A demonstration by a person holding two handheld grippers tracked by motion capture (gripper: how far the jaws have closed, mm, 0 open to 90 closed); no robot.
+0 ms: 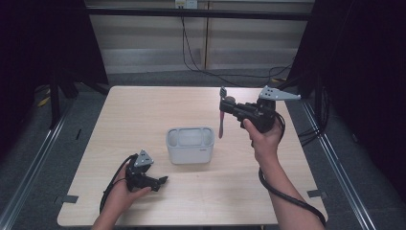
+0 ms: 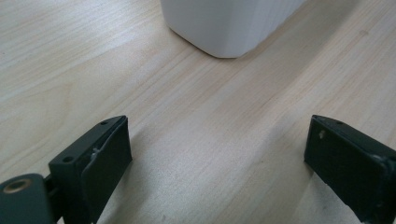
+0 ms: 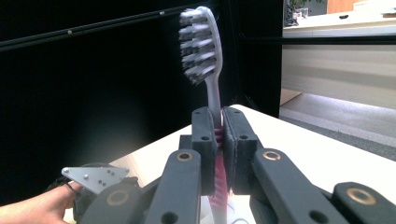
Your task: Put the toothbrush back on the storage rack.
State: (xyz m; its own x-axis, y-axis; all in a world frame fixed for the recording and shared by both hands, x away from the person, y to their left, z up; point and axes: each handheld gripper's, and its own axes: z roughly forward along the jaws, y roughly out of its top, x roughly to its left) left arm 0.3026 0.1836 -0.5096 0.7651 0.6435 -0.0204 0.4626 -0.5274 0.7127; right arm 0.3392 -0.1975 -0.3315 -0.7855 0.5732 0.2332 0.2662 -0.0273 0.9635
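Note:
A toothbrush [image 1: 221,116] with a grey head and pink handle stands upright in my right gripper [image 1: 226,109], which is shut on it above the table, just right of and above a white container [image 1: 189,144]. In the right gripper view the toothbrush [image 3: 205,56] rises bristles-up from between the closed jaws of the right gripper [image 3: 219,135]. My left gripper [image 1: 163,180] rests low on the table near the front left, open, its jaws wide apart with nothing between them. In the left gripper view the left gripper [image 2: 217,154] faces bare wood, with the white container [image 2: 229,23] beyond.
The wooden table [image 1: 143,110] has open room around the container. Cables [image 1: 201,62] run across the floor behind the table. Dark curtains hang at both sides. The other hand and its gripper [image 3: 95,182] appear low in the right gripper view.

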